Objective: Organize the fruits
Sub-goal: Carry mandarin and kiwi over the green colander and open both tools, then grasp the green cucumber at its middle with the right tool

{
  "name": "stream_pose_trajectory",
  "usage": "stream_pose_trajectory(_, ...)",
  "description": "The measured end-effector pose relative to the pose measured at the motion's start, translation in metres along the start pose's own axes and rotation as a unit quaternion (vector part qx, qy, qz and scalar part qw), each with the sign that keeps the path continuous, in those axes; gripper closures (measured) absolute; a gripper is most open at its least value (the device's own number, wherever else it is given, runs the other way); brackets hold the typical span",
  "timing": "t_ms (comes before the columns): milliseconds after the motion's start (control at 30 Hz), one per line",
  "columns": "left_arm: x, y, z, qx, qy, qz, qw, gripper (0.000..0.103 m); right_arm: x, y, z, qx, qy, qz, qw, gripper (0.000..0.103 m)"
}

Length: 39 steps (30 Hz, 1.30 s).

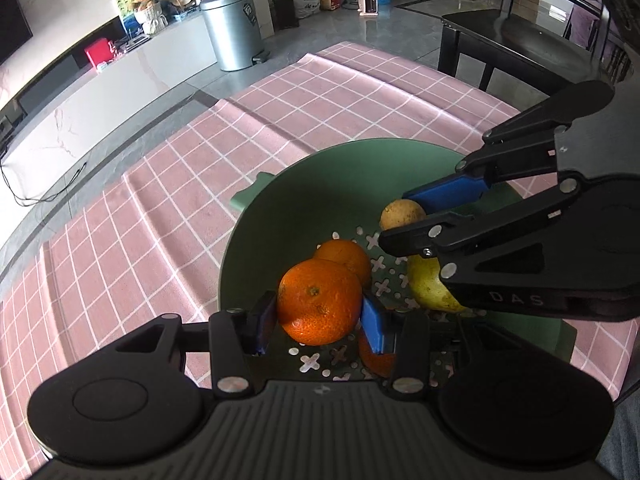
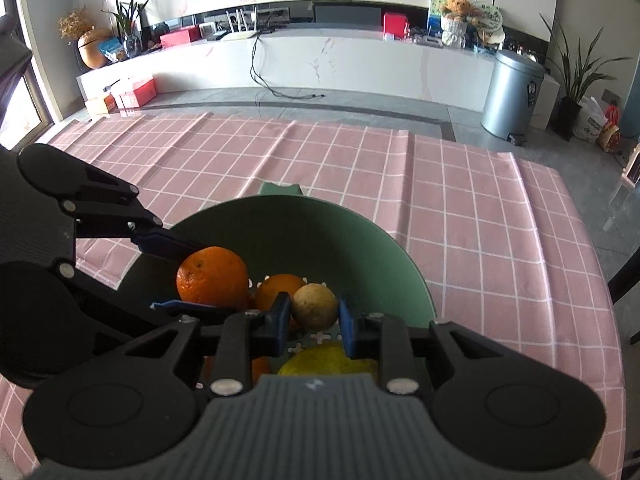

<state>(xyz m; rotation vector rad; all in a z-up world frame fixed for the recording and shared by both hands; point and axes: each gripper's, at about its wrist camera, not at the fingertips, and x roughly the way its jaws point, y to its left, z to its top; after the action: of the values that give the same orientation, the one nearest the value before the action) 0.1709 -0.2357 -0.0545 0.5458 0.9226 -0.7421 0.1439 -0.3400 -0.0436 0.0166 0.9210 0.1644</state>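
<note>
A green perforated bowl (image 1: 320, 184) sits on the pink checked tablecloth; it also shows in the right wrist view (image 2: 360, 248). My left gripper (image 1: 318, 316) is shut on a large orange (image 1: 318, 306) and holds it over the bowl; the orange shows in the right wrist view (image 2: 212, 278). My right gripper (image 2: 314, 320) is around a small brownish-yellow fruit (image 2: 314, 306), pads close to its sides; it shows in the left wrist view (image 1: 400, 214). A second orange (image 1: 348, 258), a third orange (image 1: 374, 354) and a yellow pear (image 1: 430, 286) lie in the bowl.
The pink tablecloth (image 1: 168, 216) stretches left of and beyond the bowl. A dark chair (image 1: 520, 40) stands past the table's far right corner. A silver bin (image 1: 232, 28) stands on the floor.
</note>
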Motion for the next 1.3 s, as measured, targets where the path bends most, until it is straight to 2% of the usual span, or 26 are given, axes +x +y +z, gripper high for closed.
stream_pose_trajectory(333,0.013,-0.001,0.003,-0.001,0.036,-0.001,0.9994,0.052,0.021,-0.014,0.003,0.053,0.035,0.016,0.998,0.081)
stream_pose_trajectory(600,0.020,-0.007,0.005,0.004,0.049,0.016,0.9987,0.051,0.034,-0.009,0.004,0.047,0.051,0.009,0.998,0.082)
stream_pose_trajectory(733,0.018,-0.007,0.007,0.005,0.049,0.016,0.9987,0.046,0.031,-0.008,0.006,0.052,0.050,0.003,0.997,0.079)
stream_pose_trajectory(800,0.011,-0.004,0.007,0.000,0.037,0.010,0.9993,0.041,0.026,-0.007,0.007,0.051,0.046,0.000,0.998,0.075)
stream_pose_trajectory(833,0.006,-0.002,0.008,-0.005,0.032,0.010,0.9994,0.034,0.023,-0.007,0.008,0.052,0.043,-0.001,0.998,0.075)
stream_pose_trajectory(867,0.001,0.000,0.008,-0.011,0.026,0.011,0.9995,0.032,0.019,-0.006,0.009,0.052,0.041,-0.004,0.998,0.073)
stream_pose_trajectory(1033,-0.040,0.015,0.002,-0.044,-0.013,0.010,0.9989,0.032,-0.010,-0.003,0.011,0.074,0.017,-0.011,0.997,0.073)
stream_pose_trajectory(1167,-0.079,0.034,-0.025,-0.069,-0.041,0.024,0.9965,0.031,-0.040,0.014,0.007,0.074,-0.005,-0.004,0.997,0.073)
stream_pose_trajectory(1300,-0.112,0.061,-0.075,-0.115,-0.050,0.052,0.9907,0.030,-0.061,0.044,0.001,0.065,-0.022,0.009,0.998,0.072)
